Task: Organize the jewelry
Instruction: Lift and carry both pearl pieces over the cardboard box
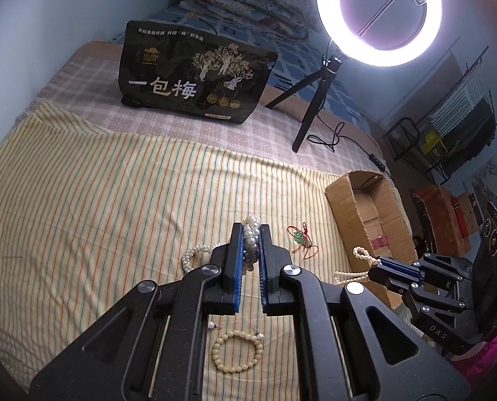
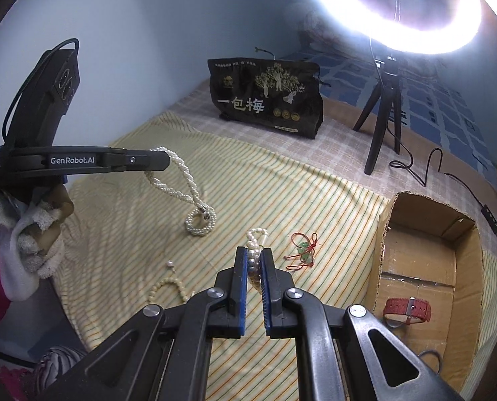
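Both our left claw [image 1: 251,250] and right claw [image 2: 256,267] clench pearl strands; the left's twisted white pearl necklace [image 2: 188,180] could snag the cardboard box [image 2: 382,234].

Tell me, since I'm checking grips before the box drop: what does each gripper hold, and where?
Left gripper pinches the twisted pearl necklace at one end. Right gripper pinches a thinner pearl strand partway along, a small loop poking past the tips.
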Motion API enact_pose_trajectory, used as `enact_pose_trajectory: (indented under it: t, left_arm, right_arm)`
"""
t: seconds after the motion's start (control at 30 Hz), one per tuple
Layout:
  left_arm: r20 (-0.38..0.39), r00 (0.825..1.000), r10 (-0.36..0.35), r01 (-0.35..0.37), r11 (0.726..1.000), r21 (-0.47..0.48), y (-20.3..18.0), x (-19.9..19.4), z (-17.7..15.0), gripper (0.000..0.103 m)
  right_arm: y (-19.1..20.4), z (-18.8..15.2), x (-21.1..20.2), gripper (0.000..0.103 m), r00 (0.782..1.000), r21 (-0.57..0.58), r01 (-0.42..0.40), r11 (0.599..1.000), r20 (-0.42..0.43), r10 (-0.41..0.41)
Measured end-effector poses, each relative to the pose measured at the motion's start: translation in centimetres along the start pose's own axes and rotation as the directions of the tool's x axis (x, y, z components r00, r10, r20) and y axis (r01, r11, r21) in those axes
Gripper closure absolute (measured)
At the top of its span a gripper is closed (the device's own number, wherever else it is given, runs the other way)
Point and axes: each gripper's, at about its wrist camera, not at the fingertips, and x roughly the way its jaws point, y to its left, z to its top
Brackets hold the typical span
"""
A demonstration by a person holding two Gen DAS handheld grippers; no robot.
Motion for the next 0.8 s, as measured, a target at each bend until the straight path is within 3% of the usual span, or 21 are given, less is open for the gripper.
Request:
enact_pose_trajectory:
  t: [0.4,0.8]
  left_arm:
    - [0.025,0.999,-0.027,0.027,0.999,0.020,-0.7,-1.5,0.0,0.097]
    - [0.040,0.997,-0.063,0.061,0.997,0.056,-2.1,-3.0,0.1,0.097]
  right_arm:
    - [-0.8,-0.4,-3.0,0.098,0.986,0.139,-0.155,0.978,0.080,0.145]
    - [-1.4,-0.4,-5.7,0.098,0.968,0.189,-0.231,0.954,0.147,0.205]
